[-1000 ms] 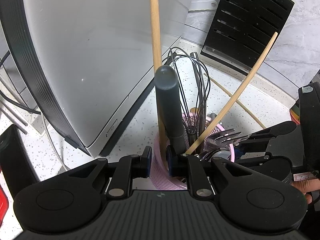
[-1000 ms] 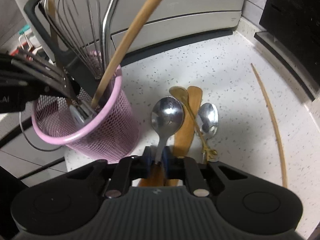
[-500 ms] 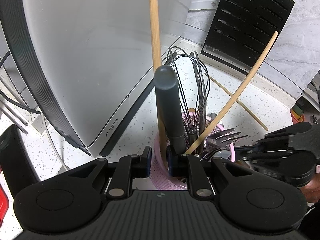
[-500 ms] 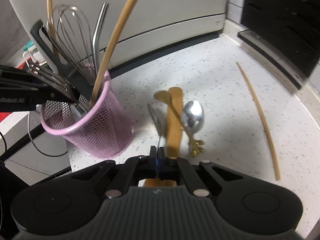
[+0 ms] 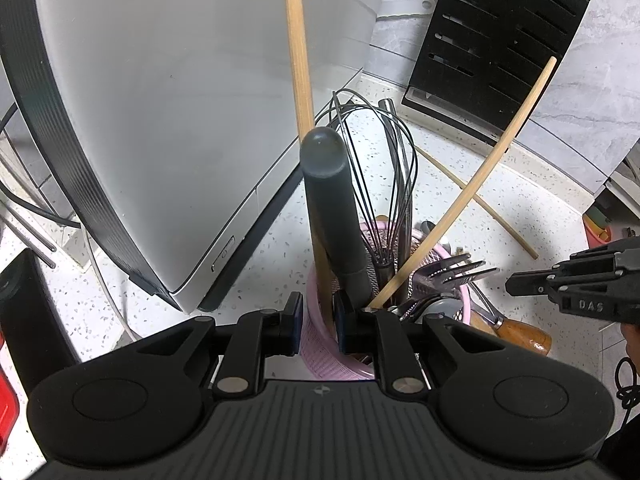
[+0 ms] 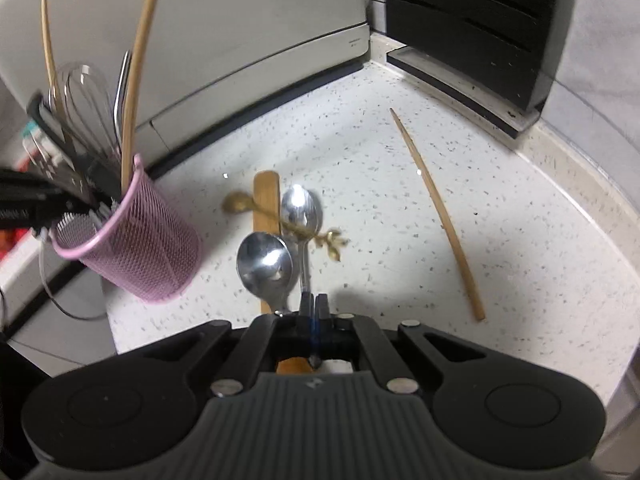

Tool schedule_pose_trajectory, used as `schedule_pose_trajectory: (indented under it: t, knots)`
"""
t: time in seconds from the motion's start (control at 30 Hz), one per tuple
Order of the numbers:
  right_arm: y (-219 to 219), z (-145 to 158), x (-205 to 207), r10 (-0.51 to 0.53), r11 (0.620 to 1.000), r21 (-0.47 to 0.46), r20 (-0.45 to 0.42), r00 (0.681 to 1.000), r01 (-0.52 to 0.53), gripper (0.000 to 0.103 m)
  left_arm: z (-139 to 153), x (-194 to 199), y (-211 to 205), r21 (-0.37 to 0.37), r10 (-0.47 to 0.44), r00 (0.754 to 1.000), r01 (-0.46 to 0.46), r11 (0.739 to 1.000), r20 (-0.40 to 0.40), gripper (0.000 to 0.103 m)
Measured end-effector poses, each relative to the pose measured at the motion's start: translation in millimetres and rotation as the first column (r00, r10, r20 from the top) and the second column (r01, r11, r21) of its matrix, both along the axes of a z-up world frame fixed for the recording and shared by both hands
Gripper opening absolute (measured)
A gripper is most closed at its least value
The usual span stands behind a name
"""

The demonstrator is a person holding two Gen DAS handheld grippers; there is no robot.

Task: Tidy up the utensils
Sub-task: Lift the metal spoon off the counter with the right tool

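A pink mesh holder (image 6: 136, 240) stands on the speckled counter and holds a whisk (image 5: 376, 176), a dark-handled tool (image 5: 328, 200), forks (image 5: 452, 272) and wooden sticks (image 5: 472, 188). My left gripper (image 5: 316, 320) is shut on the holder's near rim (image 5: 316, 336). My right gripper (image 6: 314, 304) is shut on a silver spoon (image 6: 266, 266), lifted above the counter to the right of the holder; it also shows in the left wrist view (image 5: 516, 284). Below it lie a second silver spoon (image 6: 302, 210), a gold spoon (image 6: 280, 216) and a wooden spatula (image 6: 266, 200).
A single chopstick (image 6: 438, 212) lies to the right on the counter. A grey appliance (image 5: 160, 112) stands close behind the holder. A black knife block (image 6: 468, 20) stands at the back right. The counter edge curves at the right.
My right gripper has risen and pulled back with the spoon, which has swung left of the jaws. The left gripper keeps still on the holder's rim.
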State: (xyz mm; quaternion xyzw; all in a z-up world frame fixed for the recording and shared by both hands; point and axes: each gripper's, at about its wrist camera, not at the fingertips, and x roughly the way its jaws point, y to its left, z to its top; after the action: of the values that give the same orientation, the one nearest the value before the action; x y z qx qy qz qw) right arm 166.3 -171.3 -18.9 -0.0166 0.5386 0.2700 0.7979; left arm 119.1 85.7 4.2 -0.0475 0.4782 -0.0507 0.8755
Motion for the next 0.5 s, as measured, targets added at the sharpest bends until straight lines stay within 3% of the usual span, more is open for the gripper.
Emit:
schedule_pose_trajectory:
  t: [0.07, 0.17, 0.3, 0.4, 0.5]
  knots:
    - [-4.5, -3.0, 2.5, -0.003, 0.999, 0.037, -0.013, 1.000, 0.003, 0.003, -0.5, 0.7, -1.4, 0.006, -0.002, 1.000, 0.002, 1.000, -0.003, 0.019]
    - [4.4, -1.9, -2.9, 0.031, 0.999, 0.035, 0.024, 0.999, -0.032, 0.017, -1.2, 1.1, -3.6, 0.006, -0.009, 1.000, 0.009, 1.000, -0.008, 0.019]
    - [28.8, -0.2, -14.9, 0.120, 0.992, 0.024, 0.083, 0.989, -0.122, 0.021, -1.5, 1.1, -2.3, 0.000, -0.010, 1.000, 0.010, 1.000, -0.007, 0.019]
    - [50.3, -0.6, -29.8, 0.198, 0.980, -0.042, 0.172, 0.965, -0.194, 0.034, -1.4, 0.7, -0.7, -0.001, -0.011, 1.000, 0.011, 1.000, -0.007, 0.019]
    - [67.0, -8.5, -40.4, 0.256, 0.965, -0.128, 0.237, 0.937, -0.231, 0.034, -1.1, 0.9, -1.0, 0.000, -0.009, 1.000, 0.009, 1.000, -0.007, 0.019]
